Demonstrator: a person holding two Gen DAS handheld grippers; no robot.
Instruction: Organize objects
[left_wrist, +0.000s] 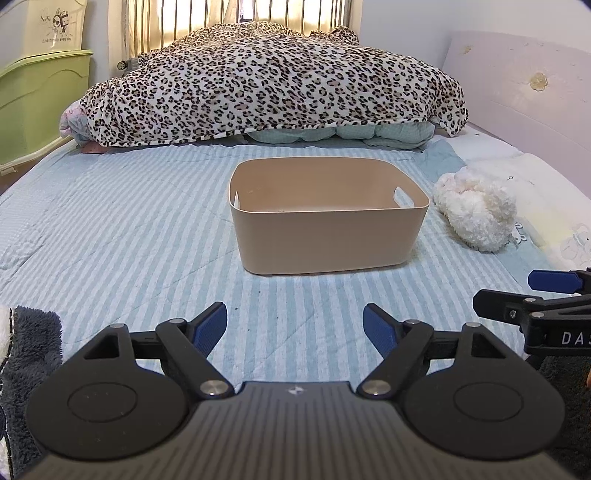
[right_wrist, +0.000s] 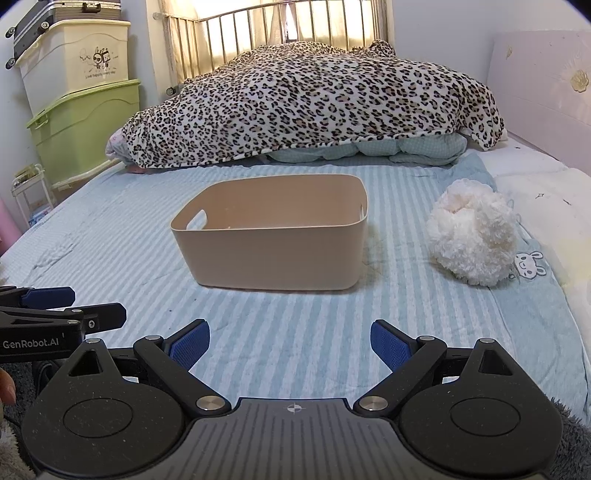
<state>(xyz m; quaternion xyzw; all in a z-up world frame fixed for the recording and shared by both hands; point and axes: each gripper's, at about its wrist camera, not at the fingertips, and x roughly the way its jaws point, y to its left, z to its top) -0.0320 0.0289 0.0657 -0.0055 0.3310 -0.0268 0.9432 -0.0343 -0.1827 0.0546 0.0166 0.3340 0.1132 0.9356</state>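
A tan plastic bin (left_wrist: 328, 236) with cut-out handles stands on the striped blue bed sheet, and its inside looks empty; it also shows in the right wrist view (right_wrist: 273, 251). A fluffy white plush item (left_wrist: 476, 214) lies on the bed right of the bin, also in the right wrist view (right_wrist: 472, 236). My left gripper (left_wrist: 295, 326) is open and empty, low over the sheet in front of the bin. My right gripper (right_wrist: 290, 341) is open and empty, beside the left one. Each gripper shows at the edge of the other's view, the right one (left_wrist: 532, 295) and the left one (right_wrist: 70, 306).
A leopard-print blanket (left_wrist: 273, 81) is heaped over bedding at the far end of the bed. Green and cream storage boxes (right_wrist: 85, 125) stand stacked at the left. A pale headboard (right_wrist: 543, 85) runs along the right. Dark fleece fabric (left_wrist: 33, 339) lies near my left gripper.
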